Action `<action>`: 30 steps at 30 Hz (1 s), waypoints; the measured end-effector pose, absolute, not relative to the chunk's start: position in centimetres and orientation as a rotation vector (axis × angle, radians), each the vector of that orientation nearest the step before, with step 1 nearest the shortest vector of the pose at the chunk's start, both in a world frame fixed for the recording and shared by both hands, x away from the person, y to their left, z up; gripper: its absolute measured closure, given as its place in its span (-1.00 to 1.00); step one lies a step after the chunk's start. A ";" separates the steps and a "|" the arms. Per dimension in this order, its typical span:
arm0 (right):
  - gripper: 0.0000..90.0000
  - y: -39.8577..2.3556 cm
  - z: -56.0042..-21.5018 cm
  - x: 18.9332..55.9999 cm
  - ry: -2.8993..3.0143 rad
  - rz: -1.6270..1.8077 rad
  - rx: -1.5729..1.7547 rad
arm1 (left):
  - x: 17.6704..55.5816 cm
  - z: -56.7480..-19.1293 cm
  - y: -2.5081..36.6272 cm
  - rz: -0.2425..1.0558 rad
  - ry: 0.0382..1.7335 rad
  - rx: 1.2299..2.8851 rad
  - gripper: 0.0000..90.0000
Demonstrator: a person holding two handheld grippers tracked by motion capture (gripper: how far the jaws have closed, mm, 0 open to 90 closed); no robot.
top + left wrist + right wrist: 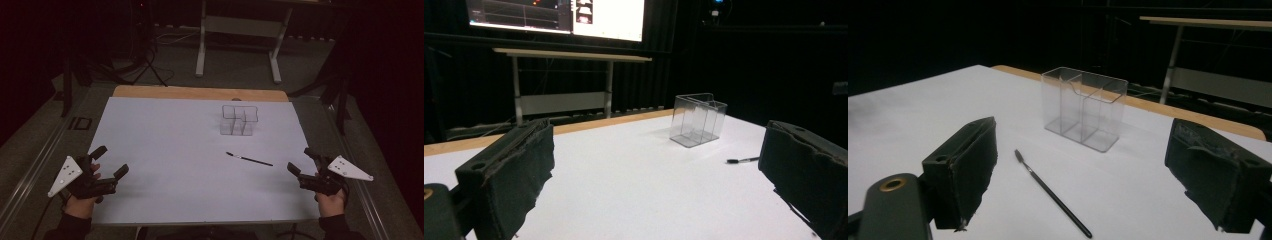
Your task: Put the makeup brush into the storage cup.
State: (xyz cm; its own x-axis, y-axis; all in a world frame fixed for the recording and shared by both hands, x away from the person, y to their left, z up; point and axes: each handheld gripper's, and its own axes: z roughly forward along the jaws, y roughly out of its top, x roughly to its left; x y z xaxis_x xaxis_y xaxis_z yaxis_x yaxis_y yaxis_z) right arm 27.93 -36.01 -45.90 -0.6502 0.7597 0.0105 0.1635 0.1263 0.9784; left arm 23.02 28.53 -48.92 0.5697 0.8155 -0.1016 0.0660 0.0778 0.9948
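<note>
A thin black brush (249,159) lies flat on the white table top (170,150), right of the middle. Behind it stands a clear plastic organiser (239,119) with several compartments, all bare. The brush (1052,192) points toward the organiser (1083,108) in the right gripper view, and both the organiser (698,119) and the brush (742,160) show far off in the left gripper view. My left gripper (110,161) is open at the table's front left edge. My right gripper (303,160) is open at the front right edge, a short way right of the brush. Nothing sits between either pair of jaws.
A wooden strip (200,93) edges the table's far side. Beyond it stand a white-legged desk (240,35), a tripod (149,60) and cables on the floor. A lit monitor (556,17) glows above the desk in the left gripper view.
</note>
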 end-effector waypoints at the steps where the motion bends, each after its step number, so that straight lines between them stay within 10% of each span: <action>1: -0.71 -36.1 -45.9 27.9 1.897 1.566 0.889 | 23.0 -48.9 28.5 0.666 0.819 1.394 -0.96; 30: -0.75 -34.6 -43.2 28.4 2.070 1.551 0.906 | 23.0 -48.1 28.2 0.686 0.804 1.347 -0.96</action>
State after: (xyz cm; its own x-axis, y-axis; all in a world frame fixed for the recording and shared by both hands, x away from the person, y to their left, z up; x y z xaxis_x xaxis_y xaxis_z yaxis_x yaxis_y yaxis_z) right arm 28.41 -34.60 -43.21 -0.7109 0.7004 0.0644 0.2585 0.1750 0.9500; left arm 22.99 28.24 -48.10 0.5649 0.8185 -0.1051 0.0248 0.1105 0.9936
